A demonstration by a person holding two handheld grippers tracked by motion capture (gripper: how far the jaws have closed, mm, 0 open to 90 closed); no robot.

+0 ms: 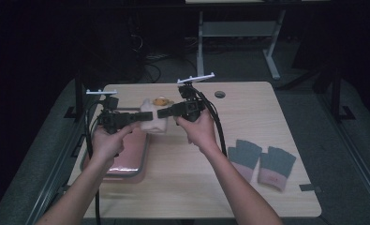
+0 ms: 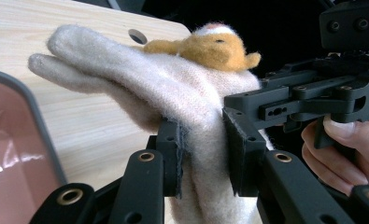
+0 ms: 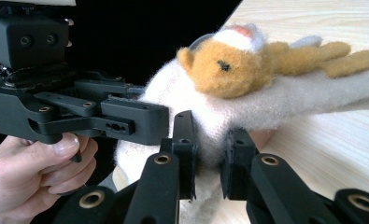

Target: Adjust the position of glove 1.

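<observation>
Above the middle of the table (image 1: 248, 187), high view: both grippers meet over a cream glove (image 1: 152, 123) held up off the wood; left gripper (image 1: 140, 116) comes in from the left, right gripper (image 1: 160, 113) from the right, tips nearly facing each other across the fabric; a small orange toy animal (image 1: 161, 100) sits at the glove's far edge; a pink tray (image 1: 132, 157) with a grey rim lies beneath the left hand (image 1: 108, 140); a second pair, grey gloves (image 1: 263, 161) with pink cuffs, lies flat on the table well apart to the right, untouched; right hand (image 1: 200, 129) grips its tool from below.

Left gripper view: the jaws pinch a fold of the cream glove near its cuff end; the fabric bunches between the pads; the glove's fingers stretch up and away to the left, sagging; the orange toy animal (image 2: 210, 46) rides on top; the right gripper's body enters from the right, close against the same fold; tray rim (image 2: 37, 121) at lower left.

Right gripper view: the jaws close on the glove (image 3: 275, 102) from the other side, cloth pressed between them, a narrow gap left by its thickness; the toy animal (image 3: 229, 65) lies just above the pinch.

Judgement: pick-up done, glove lifted and shared between both tools; left to do, as it looks, is carrying it over and setting it down in the tray; grey pair not yet handled.
</observation>
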